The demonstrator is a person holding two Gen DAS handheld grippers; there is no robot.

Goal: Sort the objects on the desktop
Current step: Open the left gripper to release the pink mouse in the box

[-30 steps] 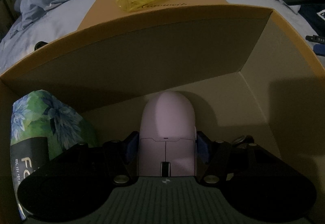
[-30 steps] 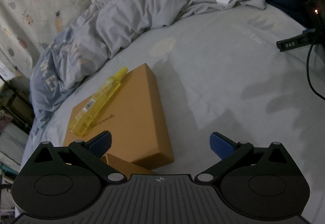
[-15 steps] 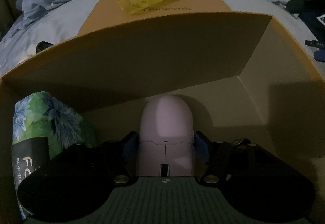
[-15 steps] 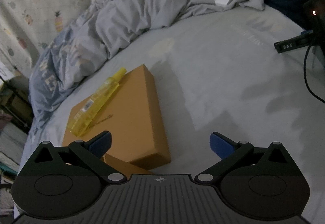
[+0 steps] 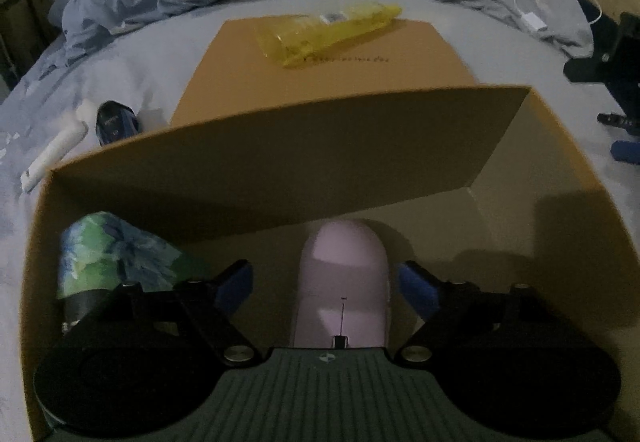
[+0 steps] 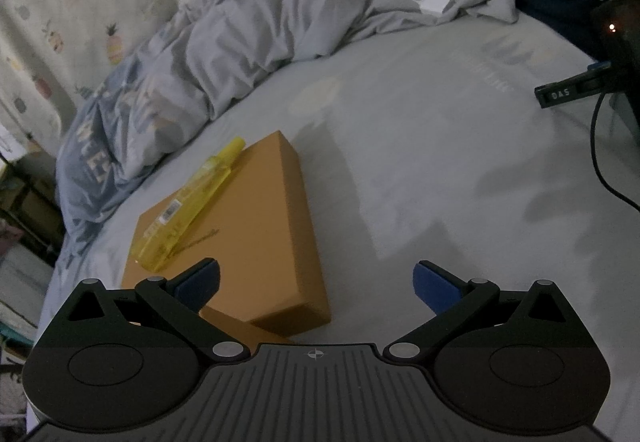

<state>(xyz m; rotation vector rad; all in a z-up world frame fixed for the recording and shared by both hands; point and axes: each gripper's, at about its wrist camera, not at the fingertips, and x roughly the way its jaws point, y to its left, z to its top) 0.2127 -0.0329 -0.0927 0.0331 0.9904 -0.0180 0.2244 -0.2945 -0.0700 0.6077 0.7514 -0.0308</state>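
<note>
On the grey bedsheet (image 6: 420,161) sits the open cardboard box (image 5: 304,157), where the released left gripper (image 5: 325,284) straddles a lilac mouse (image 5: 343,282) (pads clear of its sides), while the right gripper (image 6: 316,280) hangs spread near the yellow bottle (image 6: 192,203).

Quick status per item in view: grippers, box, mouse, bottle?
left gripper: jaws open, either side of the mouse, not touching
right gripper: jaws open, empty
open cardboard box: holds mouse and floral pack
pink mouse: in box, released
floral pack: in box
yellow bottle: lying on closed brown box
</note>
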